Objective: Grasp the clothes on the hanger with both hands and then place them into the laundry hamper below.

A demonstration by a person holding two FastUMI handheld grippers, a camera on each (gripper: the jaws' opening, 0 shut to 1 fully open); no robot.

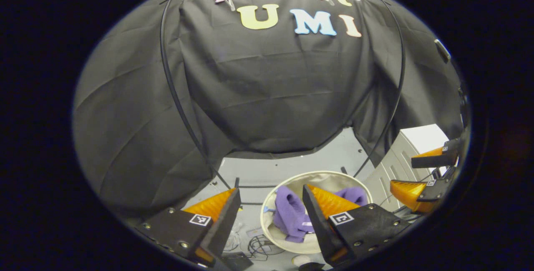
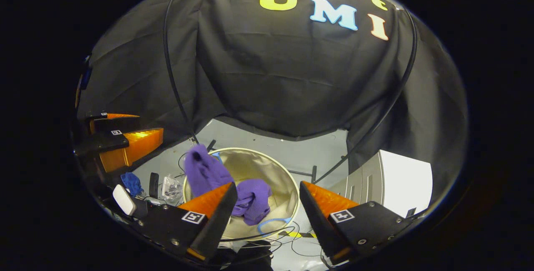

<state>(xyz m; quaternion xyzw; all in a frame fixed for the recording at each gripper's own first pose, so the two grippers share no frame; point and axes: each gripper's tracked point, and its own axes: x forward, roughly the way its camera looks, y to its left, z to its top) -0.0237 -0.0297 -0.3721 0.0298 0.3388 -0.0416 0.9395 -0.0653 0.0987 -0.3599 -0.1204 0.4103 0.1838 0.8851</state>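
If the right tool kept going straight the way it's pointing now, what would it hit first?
Most likely the purple clothes lying in the laundry hamper, which sit between the open right tool fingers. Depth is hard to judge, so the hamper's rim could come first.

Black cloth [image 1: 267, 91] drapes the booth wall across the upper and middle frame, creased and sagging. Thin black hoop poles [image 1: 175, 91] curve down over it at left and right. Below lies a pale grey floor [image 1: 288, 166]. A white slatted cabinet [image 2: 388, 179] stands at lower right. Loose cables [image 1: 256, 248] lie at bottom centre.
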